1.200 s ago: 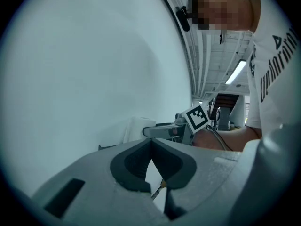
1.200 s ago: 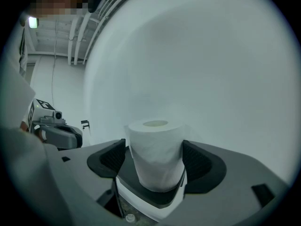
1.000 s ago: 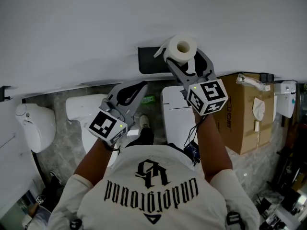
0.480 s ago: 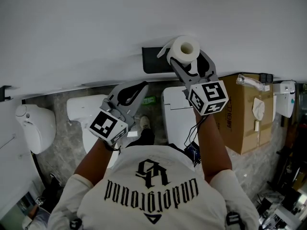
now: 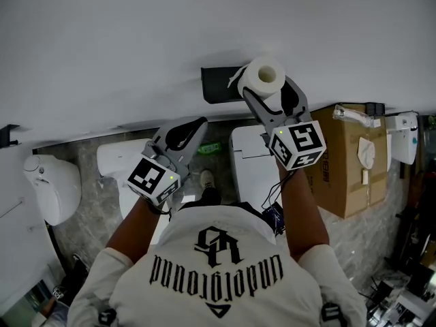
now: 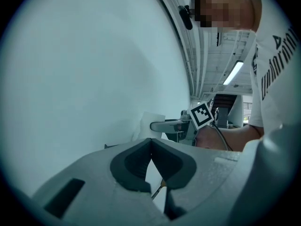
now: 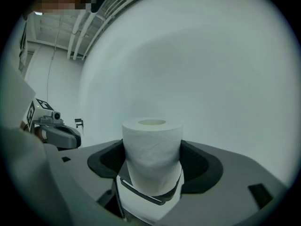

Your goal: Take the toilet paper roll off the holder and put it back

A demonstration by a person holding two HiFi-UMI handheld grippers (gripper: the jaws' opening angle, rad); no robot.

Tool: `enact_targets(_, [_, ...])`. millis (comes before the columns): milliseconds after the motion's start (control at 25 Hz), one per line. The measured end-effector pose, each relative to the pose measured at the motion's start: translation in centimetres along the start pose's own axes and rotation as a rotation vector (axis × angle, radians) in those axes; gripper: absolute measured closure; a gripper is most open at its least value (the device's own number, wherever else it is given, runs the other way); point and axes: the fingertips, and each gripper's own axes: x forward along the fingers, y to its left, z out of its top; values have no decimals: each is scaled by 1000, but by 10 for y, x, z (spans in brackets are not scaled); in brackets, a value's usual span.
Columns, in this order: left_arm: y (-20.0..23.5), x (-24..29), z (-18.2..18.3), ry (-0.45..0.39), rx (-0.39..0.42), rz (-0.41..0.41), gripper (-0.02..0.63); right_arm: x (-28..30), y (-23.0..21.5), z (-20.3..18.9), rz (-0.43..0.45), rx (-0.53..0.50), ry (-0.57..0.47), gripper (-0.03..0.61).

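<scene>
Clamping of the toilet paper roll (image 7: 152,147) by the right tongs (image 5: 269,95) is noted, with one jaw pressed on each side. The roll is held close to the white wall (image 5: 136,46), just beside the black holder (image 5: 216,85), at its right end. The left tongs (image 6: 150,145) are held lower, pressed together on nothing, apart from the roll.

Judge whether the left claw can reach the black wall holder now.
Probably yes: bare white wall separates the left claw from the black wall holder; the right claw with the white paper roll crowds its right end.
</scene>
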Motion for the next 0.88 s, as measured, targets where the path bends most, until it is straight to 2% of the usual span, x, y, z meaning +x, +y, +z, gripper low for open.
enact_targets(400, [-22, -5, 13, -12, 47, -6, 600, -40, 9, 12, -1, -8, -35, 249])
enact_targets(880, [-71, -7, 25, -32, 87, 18, 600, -108, 17, 23, 36, -24, -78, 249])
